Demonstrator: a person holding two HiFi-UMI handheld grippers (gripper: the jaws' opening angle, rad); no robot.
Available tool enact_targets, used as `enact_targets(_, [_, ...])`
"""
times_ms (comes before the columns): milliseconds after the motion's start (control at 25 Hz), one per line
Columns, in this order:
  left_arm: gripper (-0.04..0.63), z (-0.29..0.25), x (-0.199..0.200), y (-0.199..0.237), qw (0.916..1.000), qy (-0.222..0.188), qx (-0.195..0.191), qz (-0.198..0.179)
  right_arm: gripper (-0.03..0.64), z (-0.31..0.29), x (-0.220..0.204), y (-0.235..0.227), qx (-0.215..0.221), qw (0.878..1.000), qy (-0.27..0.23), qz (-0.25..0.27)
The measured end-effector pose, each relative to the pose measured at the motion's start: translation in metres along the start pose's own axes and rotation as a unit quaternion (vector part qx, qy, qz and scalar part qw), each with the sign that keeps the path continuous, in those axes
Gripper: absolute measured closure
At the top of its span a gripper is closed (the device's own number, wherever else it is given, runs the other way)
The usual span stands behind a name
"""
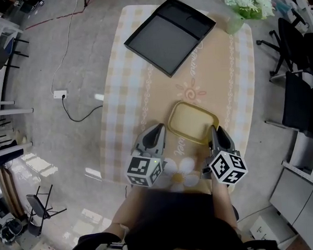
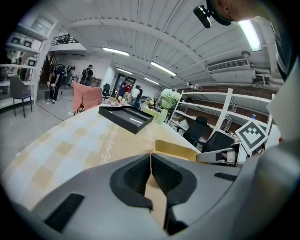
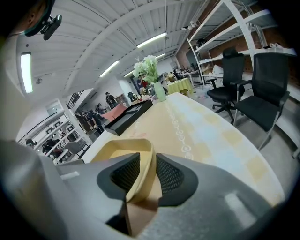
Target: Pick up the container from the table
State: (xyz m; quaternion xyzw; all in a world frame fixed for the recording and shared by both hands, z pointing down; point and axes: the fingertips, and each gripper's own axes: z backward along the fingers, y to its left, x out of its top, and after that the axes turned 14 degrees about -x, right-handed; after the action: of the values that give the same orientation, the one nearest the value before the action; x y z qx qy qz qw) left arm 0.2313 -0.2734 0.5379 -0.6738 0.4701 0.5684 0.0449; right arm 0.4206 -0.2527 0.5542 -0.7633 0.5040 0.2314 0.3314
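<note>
One container (image 1: 190, 121), rim between parted jaws of right gripper (image 1: 215, 133); left gripper (image 1: 157, 133) closed

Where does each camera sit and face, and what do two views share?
Head view: on the person's head, facing steeply down at the table; shows left gripper, right gripper, the person's body.
Left gripper view: on the left gripper, facing along its shut jaws across the table; right gripper shows too.
Right gripper view: on the right gripper, facing along its open jaws, astride the container rim.
All three show container and tray.
</note>
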Motion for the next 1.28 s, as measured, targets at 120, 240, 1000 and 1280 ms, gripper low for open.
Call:
enact_targets(120, [0.58, -0.002, -0.002, 0.004, 1.0, 0.002, 0.002, 0.006, 0.512, -0.005, -0.002, 0.001, 0.001, 1.0, 0.006, 0.0])
enact_targets(240, [0.58, -0.004, -0.003, 0.006, 0.9999, 0.001, 0.003, 0.01, 0.512, -0.008, -0.004, 0.002, -0.001, 1.0, 0.01, 0.002])
enact_targets(1000, [0.58, 0.0, -0.001, 0.013, 0.9998, -0.003, 0.01, 0.015, 0.551, -0.016, -0.008, -0.003, -0.025, 0.999, 0.023, -0.003])
enact_targets(1280, [0.58, 0.004, 0.001, 0.011, 0.9999, -0.007, 0.012, 0.009, 0.58, -0.016, -0.007, -0.004, -0.031, 0.999, 0.021, -0.009])
